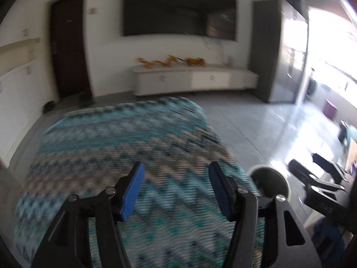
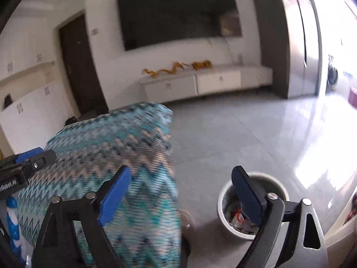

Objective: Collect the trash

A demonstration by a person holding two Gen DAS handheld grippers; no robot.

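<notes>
Two grippers, both empty, held above a table draped in a teal zigzag cloth [image 1: 125,156]; left gripper [image 1: 175,192] with its blue pads spread wide over bare cloth in the lower centre of the left wrist view; right gripper [image 2: 181,197] likewise spread, its left pad over the cloth edge and its right pad overlapping the bin in the lower right of the right wrist view. Trash bin [image 2: 253,203], a pale round tub standing upright on the grey tiled floor [image 2: 234,134] just beside the table's right edge; crumpled waste [image 2: 236,217] with a red scrap lies inside it, partly hidden by the pad. In the left wrist view the same bin appears at lower right, beyond the cloth corner, with the right gripper further right near the frame edge. Governing relation, as a judgement: the bin lies down and to the right of both grippers, and the right gripper is the nearer, almost directly above its rim; being round, the bin has no long axis to align with. No loose trash can be made out on the blurred cloth; blue-and-white objects [image 2: 13,230] at the lower left of the right wrist view cannot be identified. Collection appears largely done, or a further item must be sought outside these views.
</notes>
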